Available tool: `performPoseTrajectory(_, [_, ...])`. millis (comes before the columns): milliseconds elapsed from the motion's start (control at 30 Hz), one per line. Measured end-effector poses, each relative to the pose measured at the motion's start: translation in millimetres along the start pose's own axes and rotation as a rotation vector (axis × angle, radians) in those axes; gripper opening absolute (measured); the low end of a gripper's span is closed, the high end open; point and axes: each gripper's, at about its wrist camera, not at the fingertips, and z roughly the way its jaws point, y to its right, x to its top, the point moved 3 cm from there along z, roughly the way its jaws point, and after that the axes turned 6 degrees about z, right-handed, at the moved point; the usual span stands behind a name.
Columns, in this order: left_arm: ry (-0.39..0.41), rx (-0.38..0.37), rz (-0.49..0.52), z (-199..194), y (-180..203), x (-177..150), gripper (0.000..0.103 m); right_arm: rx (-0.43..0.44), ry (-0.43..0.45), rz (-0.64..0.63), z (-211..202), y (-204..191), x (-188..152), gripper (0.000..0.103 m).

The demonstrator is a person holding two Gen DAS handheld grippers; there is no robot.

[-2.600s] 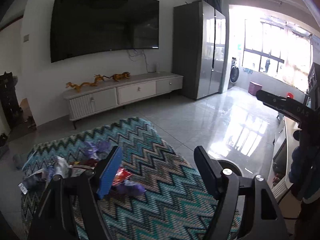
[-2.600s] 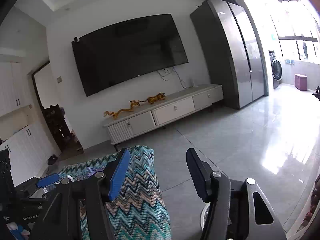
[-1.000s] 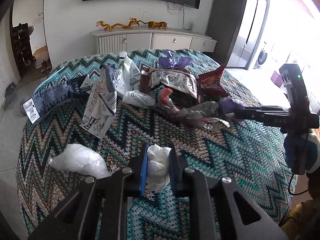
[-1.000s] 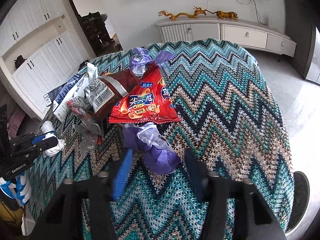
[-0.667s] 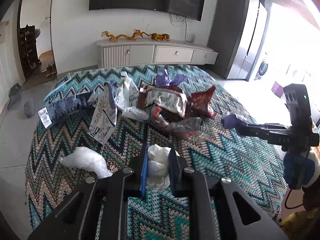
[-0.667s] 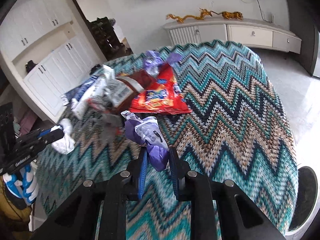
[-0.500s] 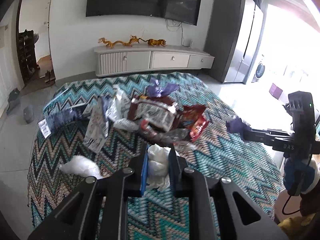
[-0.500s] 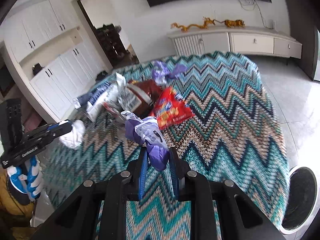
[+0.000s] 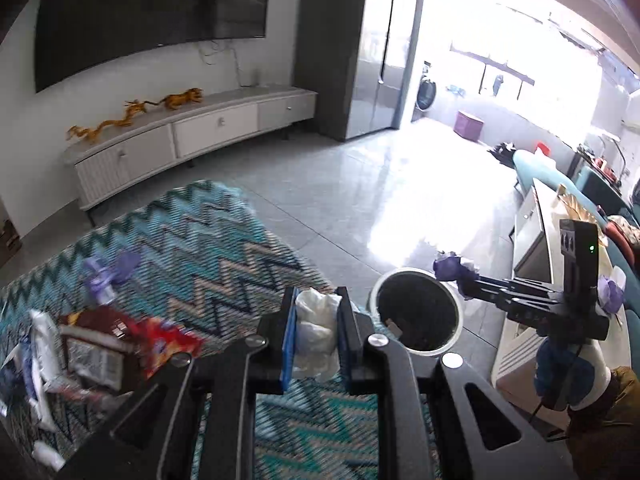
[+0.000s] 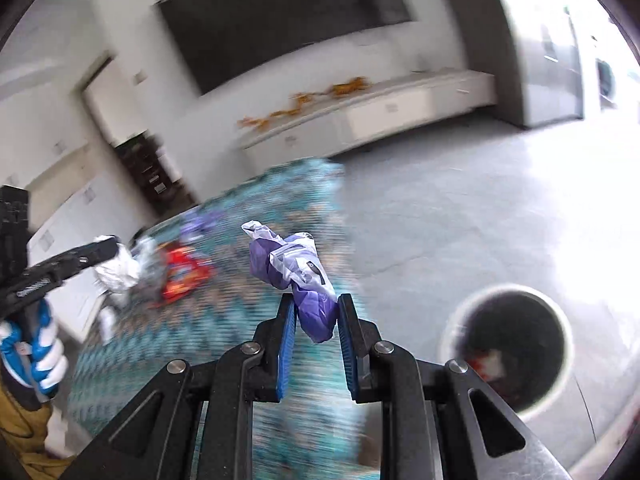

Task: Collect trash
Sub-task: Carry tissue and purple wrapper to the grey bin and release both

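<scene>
the left gripper (image 9: 316, 334) was clamped on a crumpled white wad (image 9: 316, 336), the right gripper (image 10: 316, 316) pinched a purple-and-white wrapper (image 10: 298, 276), both above the edge of a teal zigzag-covered counter (image 9: 224, 248). more wrappers (image 9: 120, 344) lay there. a white-rimmed, dark bin (image 9: 416, 316) stood beside it on glossy tiled floor (image 9: 360, 184).

Zigzag-knit teal cover (image 9: 208, 248) carries leftover trash: red snack bag (image 9: 168, 338), brown wrapper (image 9: 96, 354), purple wrapper (image 9: 112, 274), all left of the left gripper (image 9: 316, 334). Tiled floor (image 9: 360, 192) holds round bin (image 9: 418, 314), right of it.
</scene>
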Motion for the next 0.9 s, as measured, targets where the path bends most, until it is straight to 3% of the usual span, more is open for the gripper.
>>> performPoseTrajectory(133, [-0.058, -0.07, 0.066, 60, 58, 30, 0.016, -0.131, 0.001, 0.1, -3, 73, -1, 0.02])
performPoseTrajectory(267, [-0.122, -0.129, 0.088, 120, 106, 46, 0.018, -0.198, -0.022, 0.183, 6, 127, -6, 0.02])
performPoseTrajectory(433, [-0.201, -0.173, 0.054, 186, 140, 53, 0.02, -0.253, -0.066, 0.249, 28, 178, -9, 0.02])
performPoseTrajectory(533, [-0.247, -0.203, 0.037, 220, 151, 55, 0.038, -0.269, -0.092, 0.279, 42, 196, -13, 0.022])
performPoseTrajectory(633, [-0.243, -0.198, 0.039, 235, 159, 61, 0.055, -0.287, -0.122, 0.315, 55, 215, -19, 0.023])
performPoseTrajectory(767, [-0.225, -0.205, 0.023, 231, 160, 64, 0.056, -0.315, -0.145, 0.348, 62, 228, -31, 0.038])
performPoseTrajectory(900, [-0.166, -0.194, 0.031, 206, 154, 66, 0.056, -0.312, -0.128, 0.368, 53, 227, -32, 0.04])
